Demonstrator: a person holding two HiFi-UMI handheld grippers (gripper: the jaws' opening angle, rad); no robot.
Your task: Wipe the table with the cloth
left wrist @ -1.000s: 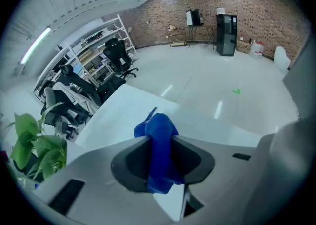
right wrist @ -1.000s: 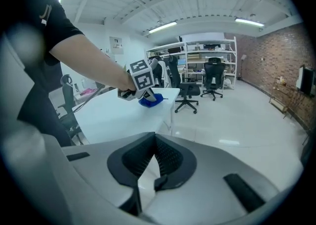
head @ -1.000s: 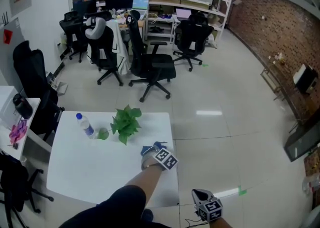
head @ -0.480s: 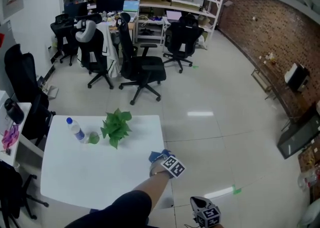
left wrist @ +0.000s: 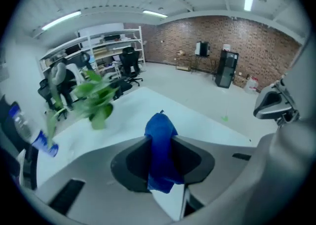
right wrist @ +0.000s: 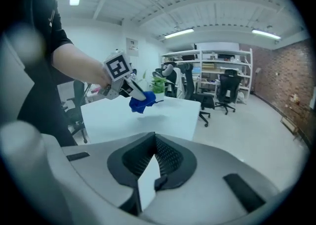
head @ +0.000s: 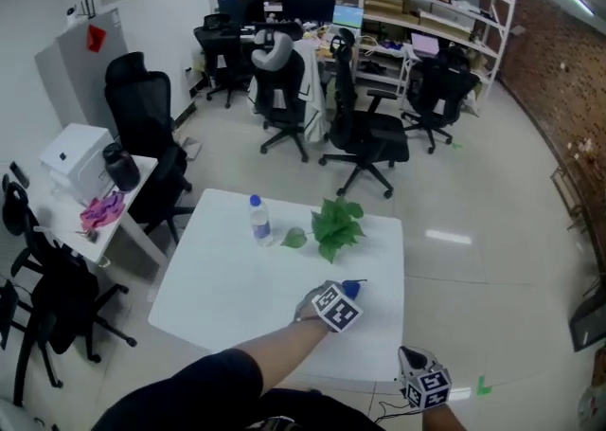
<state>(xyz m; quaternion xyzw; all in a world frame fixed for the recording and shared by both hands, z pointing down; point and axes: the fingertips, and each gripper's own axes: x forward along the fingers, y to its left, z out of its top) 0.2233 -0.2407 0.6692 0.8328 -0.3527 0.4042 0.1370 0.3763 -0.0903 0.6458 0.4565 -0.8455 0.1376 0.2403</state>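
Note:
My left gripper point(head: 348, 289) is shut on a bunched blue cloth point(left wrist: 160, 155), which fills the gap between its jaws. In the right gripper view the cloth point(right wrist: 142, 101) hangs a little above the white table point(right wrist: 168, 112) and throws a shadow on it. This is over the near right part of the table point(head: 237, 287). My right gripper point(head: 407, 360) sits low, off the table's near right corner. In its own view the right gripper point(right wrist: 154, 142) has its jaws together with nothing between them.
A clear water bottle point(head: 258, 221) and a leafy green plant point(head: 336, 221) stand at the table's far side. A small side table point(head: 90, 188) with a white box is at the left. Black office chairs point(head: 365, 131) and shelves point(head: 379, 12) lie beyond.
The head view has swung round. My left gripper, still holding the cloth, has come in from the table's right edge and lifted off the top. The right gripper stays low by the near corner.

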